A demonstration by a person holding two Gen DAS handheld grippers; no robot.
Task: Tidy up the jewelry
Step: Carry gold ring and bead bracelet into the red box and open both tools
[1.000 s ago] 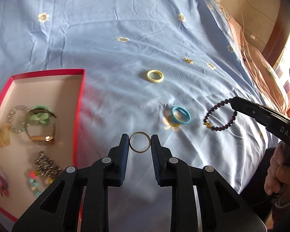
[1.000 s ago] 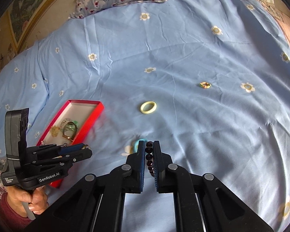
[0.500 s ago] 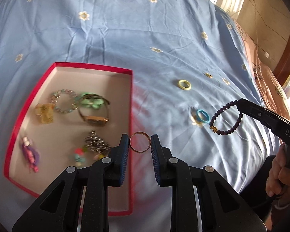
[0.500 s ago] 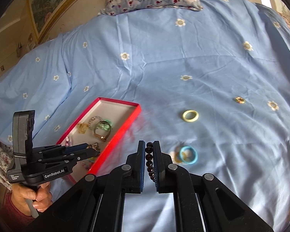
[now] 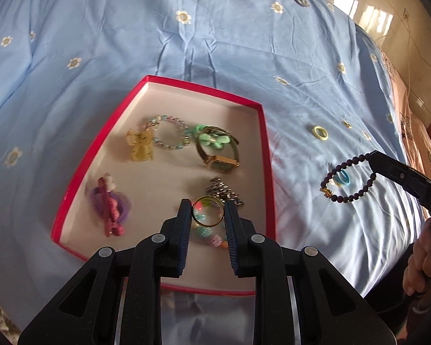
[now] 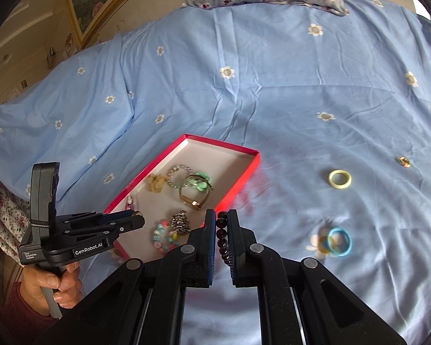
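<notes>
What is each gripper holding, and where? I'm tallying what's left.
Left gripper: gold ring, pinched across its outer edge. Right gripper: purple bead bracelet, by a few beads.

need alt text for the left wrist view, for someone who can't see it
The left gripper pinches a gold ring above a red box of jewelry on a blue flowered bedsheet. At right, the right gripper dangles a purple bead bracelet over the sheet, where a blue ring and a yellow ring lie loose.
</notes>
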